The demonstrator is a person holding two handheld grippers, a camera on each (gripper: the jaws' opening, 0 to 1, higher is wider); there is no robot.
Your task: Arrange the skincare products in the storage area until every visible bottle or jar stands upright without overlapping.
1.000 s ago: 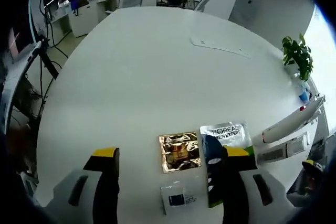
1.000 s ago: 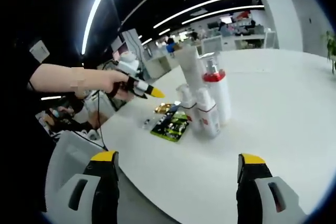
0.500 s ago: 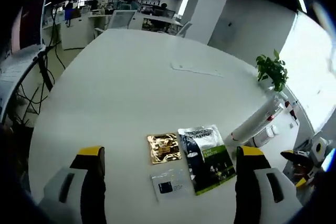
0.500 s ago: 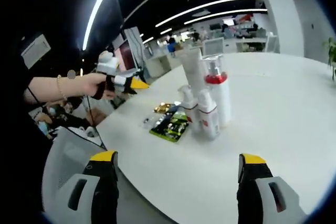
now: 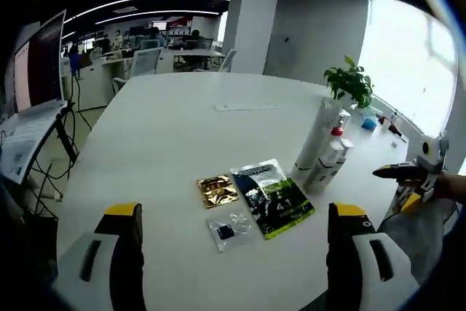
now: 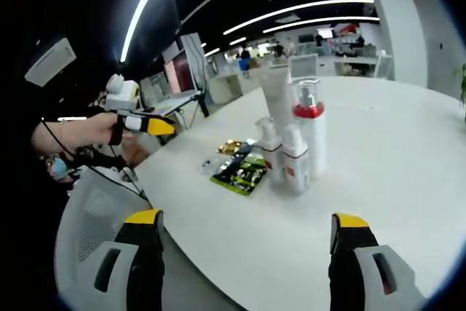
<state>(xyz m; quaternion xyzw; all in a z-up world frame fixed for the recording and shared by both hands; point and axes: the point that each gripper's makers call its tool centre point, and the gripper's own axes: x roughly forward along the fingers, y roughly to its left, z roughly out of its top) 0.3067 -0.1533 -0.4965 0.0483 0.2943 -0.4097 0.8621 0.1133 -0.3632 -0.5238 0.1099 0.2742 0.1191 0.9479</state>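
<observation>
Several white skincare bottles stand upright in a tight group on the white table (image 5: 167, 129): a tall tube (image 6: 276, 102), a red-collared pump bottle (image 6: 309, 132) and two small bottles (image 6: 296, 169). The same tall tube (image 5: 314, 140) and small bottles (image 5: 325, 165) stand right of centre in the left gripper view. Beside them lie flat sachets: a green-black one (image 5: 273, 198), a gold one (image 5: 216, 190) and a small clear one (image 5: 227, 229). My left gripper (image 5: 233, 267) is open, back from the table's near edge. My right gripper (image 6: 244, 264) is open, well short of the bottles.
A potted plant (image 5: 349, 81) stands at the table's far right edge. A paper strip (image 5: 246, 107) lies further back. A grey chair (image 6: 91, 231) sits below the table edge. The other gripper (image 6: 135, 123) is held in a hand at left. Office desks fill the background.
The left gripper has pulled back and up from the sachets, so more table and the bottle group now show. The right view has barely shifted.
</observation>
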